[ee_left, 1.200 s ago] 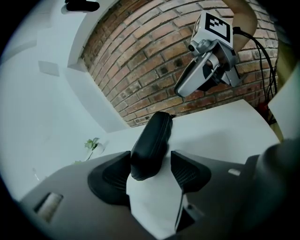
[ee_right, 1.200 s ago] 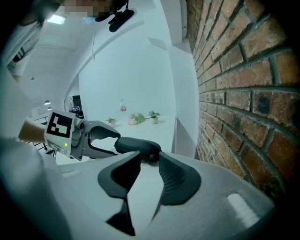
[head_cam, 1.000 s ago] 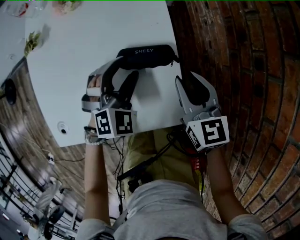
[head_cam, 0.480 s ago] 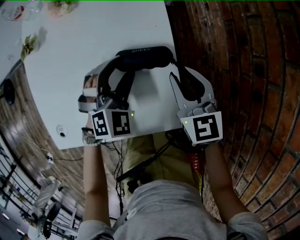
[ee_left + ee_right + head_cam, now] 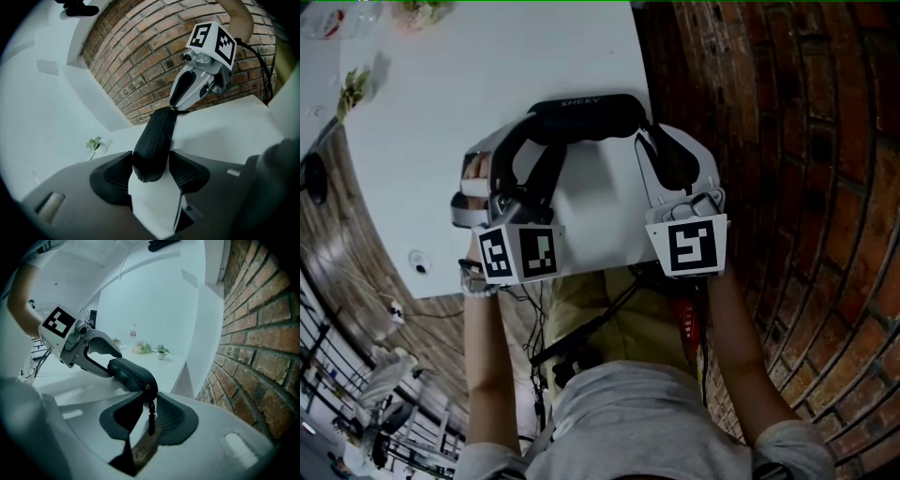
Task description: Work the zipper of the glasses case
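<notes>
While my left gripper (image 5: 152, 174) clamps one end of the case (image 5: 155, 138) on the table (image 5: 469, 84), my right gripper (image 5: 149, 414) meets the other. Its jaws, just closing, flank the pull (image 5: 150, 422), not pinching.

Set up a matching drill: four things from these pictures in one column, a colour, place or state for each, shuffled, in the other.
Things:
1. glasses case
2. zipper pull
3. table
4. brick wall

Descriptions:
A. white, broad and flat
B. dangling from the end of the case
C. black, with pale lettering on top
D. reddish-brown, beside the table's edge

Pairs: 1-C, 2-B, 3-A, 4-D.
</notes>
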The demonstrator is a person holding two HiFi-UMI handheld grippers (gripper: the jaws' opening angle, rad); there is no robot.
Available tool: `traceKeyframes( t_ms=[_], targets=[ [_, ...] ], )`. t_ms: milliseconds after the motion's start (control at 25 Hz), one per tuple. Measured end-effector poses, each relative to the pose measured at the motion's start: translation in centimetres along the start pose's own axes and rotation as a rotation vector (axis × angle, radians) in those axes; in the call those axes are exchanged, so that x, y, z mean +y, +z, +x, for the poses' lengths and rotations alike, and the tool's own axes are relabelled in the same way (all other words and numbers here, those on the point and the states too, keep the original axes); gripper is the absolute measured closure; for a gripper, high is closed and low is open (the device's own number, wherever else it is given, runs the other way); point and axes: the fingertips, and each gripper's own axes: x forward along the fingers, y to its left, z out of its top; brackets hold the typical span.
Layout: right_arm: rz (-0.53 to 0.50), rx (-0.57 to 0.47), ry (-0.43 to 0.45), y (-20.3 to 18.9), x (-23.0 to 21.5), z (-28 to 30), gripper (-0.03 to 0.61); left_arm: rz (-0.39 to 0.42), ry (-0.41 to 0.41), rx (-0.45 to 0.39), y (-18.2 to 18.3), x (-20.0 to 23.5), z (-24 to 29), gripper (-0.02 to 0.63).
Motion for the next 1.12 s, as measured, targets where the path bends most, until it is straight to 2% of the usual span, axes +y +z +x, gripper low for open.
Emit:
traceKeyframes(
  t_ms=[520,680,920,1120],
  targets=[
    [-0.066,0.015,0.038,0.5,0.7,0.5,0.528,-0.008,0.002,0.007,-0.2,0.5,-0.2,0.370],
    [-0.064,0.012,0.020,0.6,0.4,0.6,0.571,-0.006,0.005,0.011,-0.3,0.5,-0.2,0.370],
    [-0.066,0.017,0.026,0.7,0.4,0.4,0.572,-0.002,0.009,0.019,-0.3,0.5,-0.2,0.370],
    [-0.020,0.017,0.056,1.0,0.5,0.0,0.572,0.005,0.014,0.033,-0.3,0.6,-0.3,0.365]
  ],
)
